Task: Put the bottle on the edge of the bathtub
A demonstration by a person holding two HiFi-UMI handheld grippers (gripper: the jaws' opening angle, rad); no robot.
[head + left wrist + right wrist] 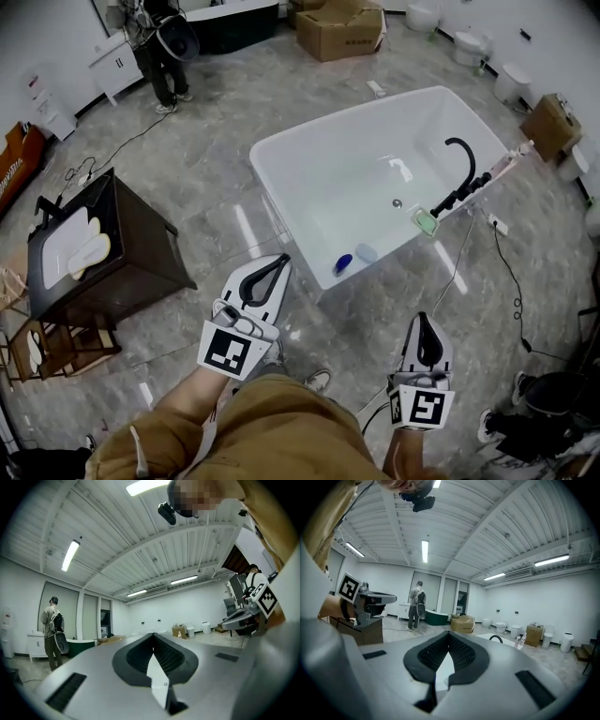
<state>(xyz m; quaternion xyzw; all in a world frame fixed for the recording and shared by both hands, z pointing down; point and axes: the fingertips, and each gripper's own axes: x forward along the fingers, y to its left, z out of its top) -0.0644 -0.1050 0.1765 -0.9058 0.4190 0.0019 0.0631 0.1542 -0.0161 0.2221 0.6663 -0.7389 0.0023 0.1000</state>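
A white bathtub (281, 155) stands on the grey floor ahead of me. Inside it, at the near end, lies a clear bottle (364, 253) with a blue cap (343, 263). My left gripper (281, 260) is shut and empty, its tips just short of the tub's near corner. My right gripper (421, 319) is also shut and empty, and it hangs over the floor to the right of that corner. In the left gripper view the left gripper (153, 634) points across the room. In the right gripper view the right gripper (449, 633) points toward the tub's rim (506, 637).
A black faucet (459, 157) and a green pad (427, 221) sit on the tub's right edge. A dark wooden cabinet (131, 258) stands at the left. A cable (511, 277) runs over the floor at the right. A cardboard box (339, 30) and a standing person (161, 52) are at the back.
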